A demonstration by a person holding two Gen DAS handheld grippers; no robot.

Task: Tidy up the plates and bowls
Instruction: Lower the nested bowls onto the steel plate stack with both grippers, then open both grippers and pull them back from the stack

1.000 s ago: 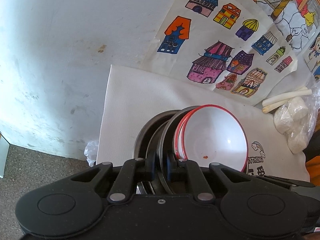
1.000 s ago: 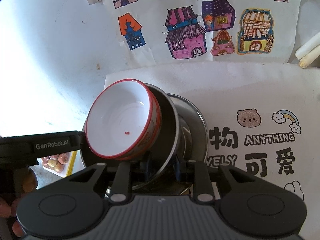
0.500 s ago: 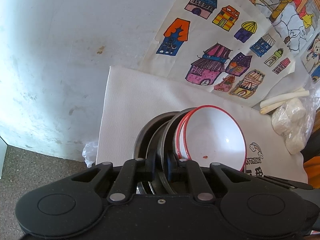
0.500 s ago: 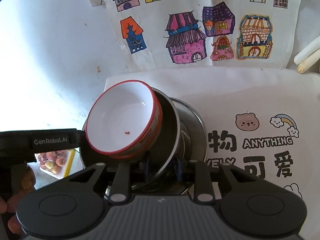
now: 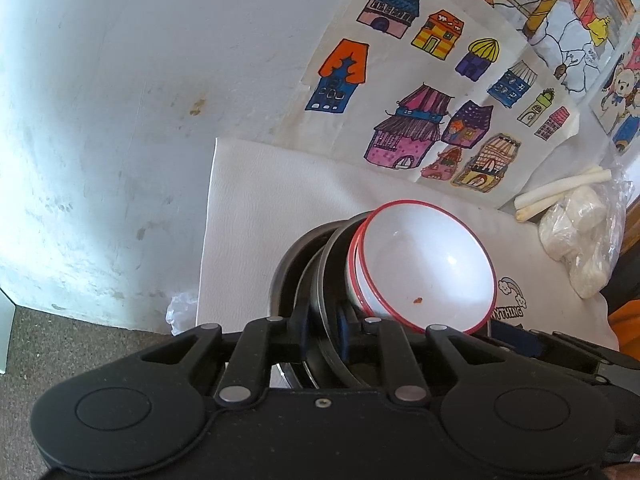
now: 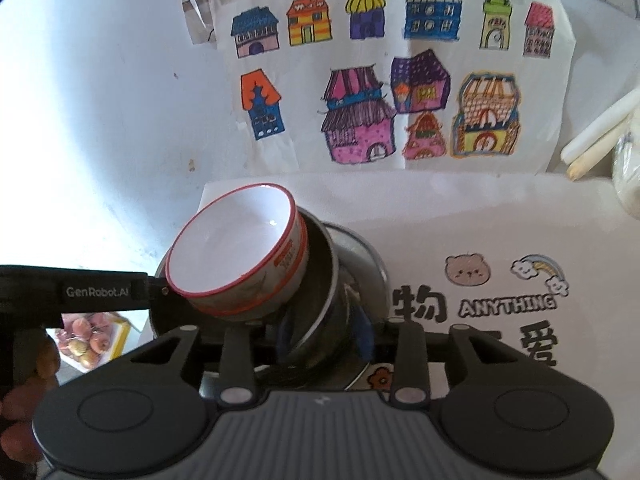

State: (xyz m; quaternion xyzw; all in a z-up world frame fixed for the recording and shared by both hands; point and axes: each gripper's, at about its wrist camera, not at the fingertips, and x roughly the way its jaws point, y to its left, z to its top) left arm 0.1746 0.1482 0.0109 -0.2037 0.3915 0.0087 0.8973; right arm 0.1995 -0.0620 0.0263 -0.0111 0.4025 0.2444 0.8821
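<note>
stack: two red-rimmed white bowls nested, tilted, sitting in a dark metal bowl that leans inside a wider steel bowl. All on the white printed cloth near the counter's front-left corner.

left gripper: fingers straddle the dark bowl's rim, jaws opening. Can't tell if the pads have let go, calling it released-ish.

right gripper: same deal on the opposite rim, jaws opening, visible gap beside the rim. Loosened.

key relation: the stack sits dead ahead of both fingers, rim running between them. Each hand looks equally near.

contents: top bowl is empty apart from one small red speck.

next, I guess: back out carefully, that lean looks sketchy.
</note>
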